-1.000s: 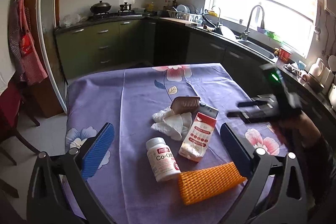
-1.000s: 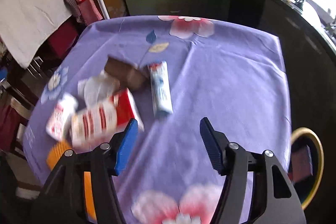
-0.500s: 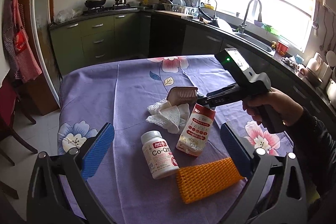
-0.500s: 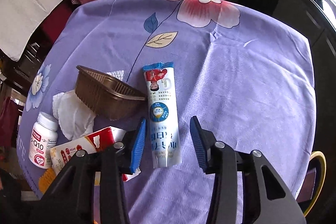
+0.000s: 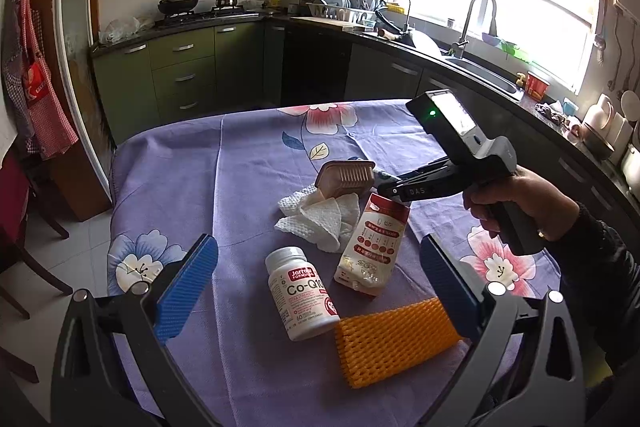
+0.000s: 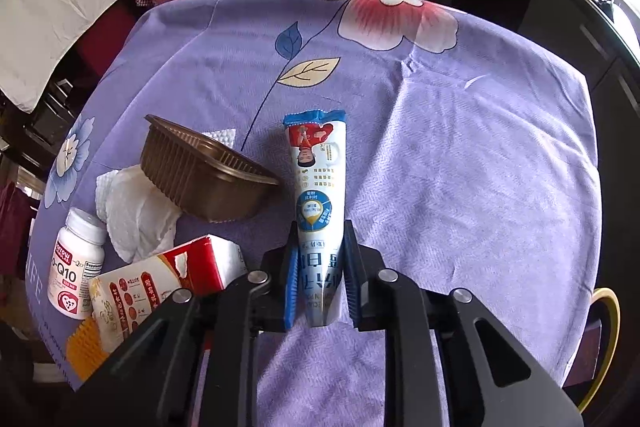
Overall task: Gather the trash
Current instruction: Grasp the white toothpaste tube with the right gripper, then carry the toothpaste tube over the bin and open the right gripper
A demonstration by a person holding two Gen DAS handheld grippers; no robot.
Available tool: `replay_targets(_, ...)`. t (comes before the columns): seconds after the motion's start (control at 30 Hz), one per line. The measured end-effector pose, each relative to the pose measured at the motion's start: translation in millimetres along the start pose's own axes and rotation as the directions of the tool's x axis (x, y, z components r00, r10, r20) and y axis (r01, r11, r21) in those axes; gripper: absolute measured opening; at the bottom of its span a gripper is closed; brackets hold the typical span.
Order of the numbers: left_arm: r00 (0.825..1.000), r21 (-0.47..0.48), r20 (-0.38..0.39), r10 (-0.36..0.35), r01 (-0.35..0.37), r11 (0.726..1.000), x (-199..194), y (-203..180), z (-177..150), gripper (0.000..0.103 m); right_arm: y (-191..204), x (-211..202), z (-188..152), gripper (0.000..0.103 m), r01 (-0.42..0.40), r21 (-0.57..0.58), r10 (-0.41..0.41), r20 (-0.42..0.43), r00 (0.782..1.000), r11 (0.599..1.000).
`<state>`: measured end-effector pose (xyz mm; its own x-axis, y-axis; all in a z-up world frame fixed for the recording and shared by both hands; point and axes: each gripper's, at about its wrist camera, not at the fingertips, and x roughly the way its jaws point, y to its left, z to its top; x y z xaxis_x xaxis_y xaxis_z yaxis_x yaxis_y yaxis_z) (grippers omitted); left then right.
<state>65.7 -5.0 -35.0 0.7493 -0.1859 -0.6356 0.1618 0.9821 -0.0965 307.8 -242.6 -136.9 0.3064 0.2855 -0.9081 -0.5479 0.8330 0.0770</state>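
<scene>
A blue and white tube-shaped wrapper (image 6: pixel 318 195) lies on the purple floral tablecloth (image 6: pixel 460 163). My right gripper (image 6: pixel 320 279) is shut on its near end. Beside it are a brown plastic tray (image 6: pixel 204 175), crumpled white tissue (image 6: pixel 136 215), a red and white carton (image 6: pixel 160 283), a white Co-Q10 bottle (image 6: pixel 76 267) and an orange foam net (image 5: pixel 394 337). My left gripper (image 5: pixel 320 287) is open and empty, above the bottle (image 5: pixel 302 291) and the carton (image 5: pixel 374 247). The right gripper (image 5: pixel 394 187) also shows in the left wrist view, behind the tray (image 5: pixel 346 177).
A yellow-rimmed bin (image 6: pixel 604 339) sits below the table's right edge. Dark green kitchen cabinets (image 5: pixel 180 75) and a sink counter (image 5: pixel 480 67) run behind the table. A chair (image 5: pixel 16 211) stands at the left.
My right gripper moved down and forward onto the tube wrapper and closed on its near end. The left gripper barely moved and stays open.
</scene>
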Motion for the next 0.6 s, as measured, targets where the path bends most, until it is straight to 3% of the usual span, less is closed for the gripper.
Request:
replay_targets(0.37, 1.000, 0.032, -0.001, 0.002, -0.002, 0.999, 4, -8, -2, 0.096, -5, -52, -36, 0.019, 0.026, 0.003, -0.026, 0.095, 0.995, 1.000)
replay_targets(0.5, 1.000, 0.043, -0.005, -0.004, 0.005, 0.999, 7, -13, -2, 0.096, -45, -88, -72, 0.019, 0.065, 0.084, -0.076, 0.135, 0.988, 0.994)
replay_targets(0.6, 1.000, 0.052, -0.013, -0.011, 0.012, 0.999, 11, -18, -3, 0.096, -92, -113, -108, 0.019, 0.133, 0.192, -0.161, 0.134, 0.978, 0.972)
